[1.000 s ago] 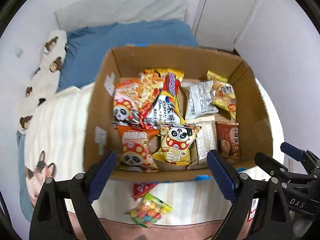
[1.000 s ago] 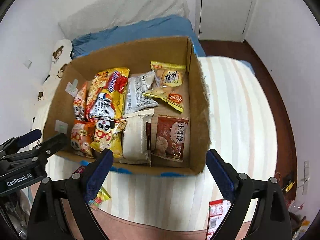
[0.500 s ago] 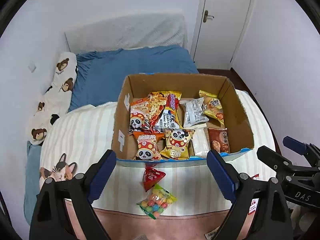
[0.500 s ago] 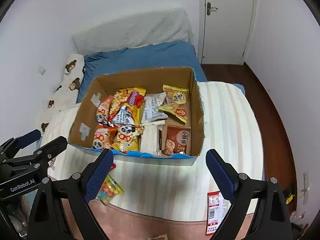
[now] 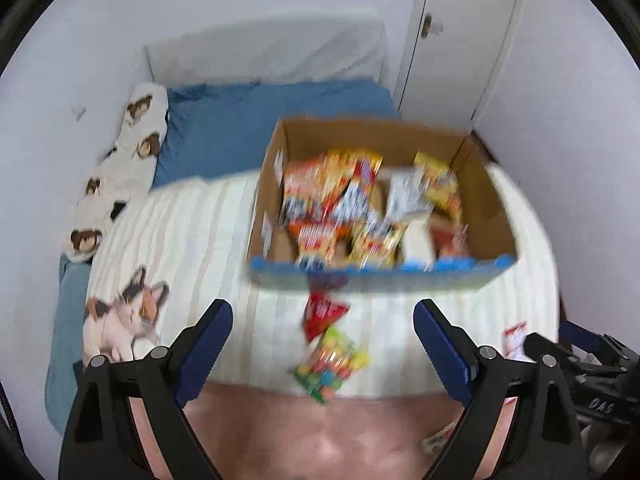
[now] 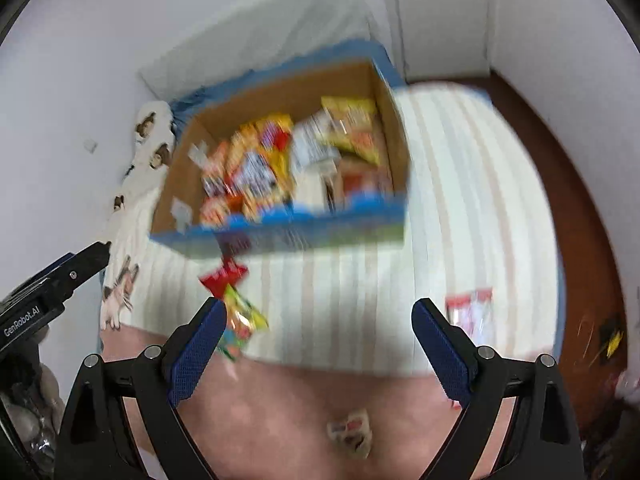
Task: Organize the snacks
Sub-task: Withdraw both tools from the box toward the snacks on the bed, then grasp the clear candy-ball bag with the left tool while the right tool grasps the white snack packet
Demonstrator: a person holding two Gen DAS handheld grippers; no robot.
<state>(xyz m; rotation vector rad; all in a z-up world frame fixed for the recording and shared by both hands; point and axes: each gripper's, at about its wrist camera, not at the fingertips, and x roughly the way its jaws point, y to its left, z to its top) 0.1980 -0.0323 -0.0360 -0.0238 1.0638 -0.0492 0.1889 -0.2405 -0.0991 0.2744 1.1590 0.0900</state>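
Note:
A cardboard box (image 5: 492, 204) (image 6: 384, 84) holding several snack packets stands on the striped bed cover. In front of it lie a red packet (image 5: 322, 312) (image 6: 222, 278) and a colourful candy bag (image 5: 330, 364) (image 6: 240, 322). A red-and-white packet (image 6: 470, 312) lies to the right, also showing in the left wrist view (image 5: 514, 334). A small packet (image 6: 350, 434) lies on the pink blanket. My left gripper (image 5: 324, 332) is open and empty, above the loose packets. My right gripper (image 6: 320, 332) is open and empty. Both views are motion-blurred.
A blue sheet (image 5: 256, 120) and bear-print pillow (image 5: 132, 148) lie behind the box. A pink blanket (image 5: 320, 432) covers the near bed edge. A white door (image 5: 460, 28) and wooden floor (image 6: 572, 184) are at the right.
Both grippers have pulled back and up from the box; it looks smaller and farther. More of the pink blanket and loose packets show. Both grippers stay open.

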